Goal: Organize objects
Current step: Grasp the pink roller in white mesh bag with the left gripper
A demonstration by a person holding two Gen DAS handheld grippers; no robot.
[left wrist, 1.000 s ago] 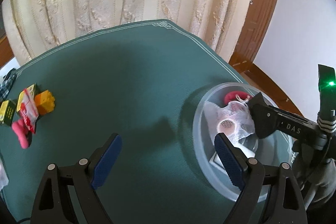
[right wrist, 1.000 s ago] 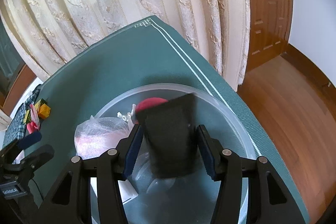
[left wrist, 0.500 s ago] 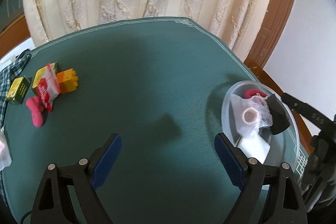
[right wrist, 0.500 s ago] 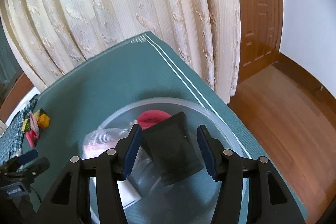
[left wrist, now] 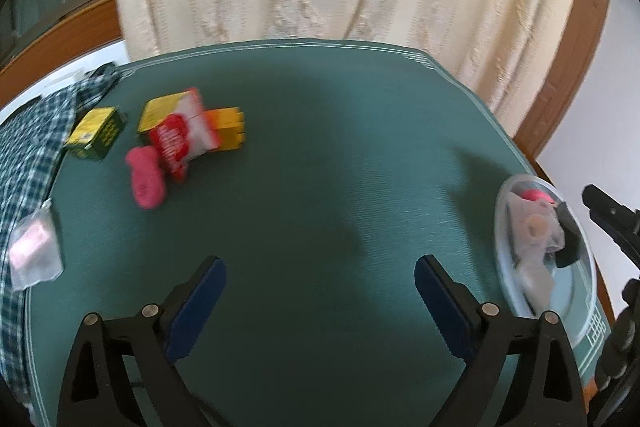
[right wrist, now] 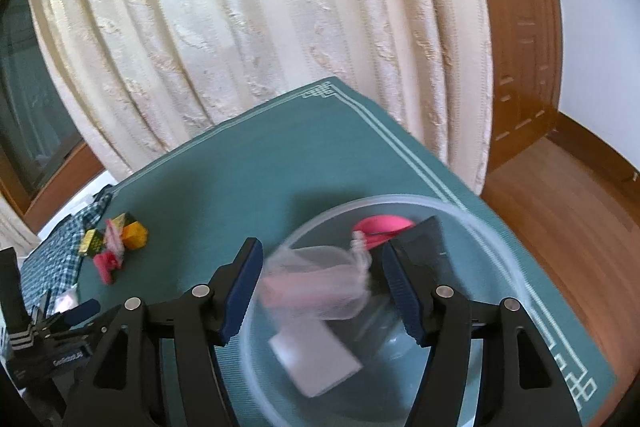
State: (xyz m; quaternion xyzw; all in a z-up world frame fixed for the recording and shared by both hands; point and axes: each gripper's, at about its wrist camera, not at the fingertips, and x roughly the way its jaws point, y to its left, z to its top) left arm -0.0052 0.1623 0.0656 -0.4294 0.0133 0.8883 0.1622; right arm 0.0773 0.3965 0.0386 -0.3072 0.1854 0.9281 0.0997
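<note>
On left tool [right wrist: 86,309], partly legible white lettering, packet [left wrist: 182,135] print blurred

L gripper [left wrist: 320,301] tilted down, jaws wide, opening, nothing btwn. R gripper [right wrist: 322,291] angled down, jaws opening, pads gripping nothing.

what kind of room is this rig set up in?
Probably a room in a home, not a lab. Cream patterned curtains hang behind a table under a green cloth, with a panelled wooden door and wood floor to one side. Small household bits sit loose on the cloth.
</note>
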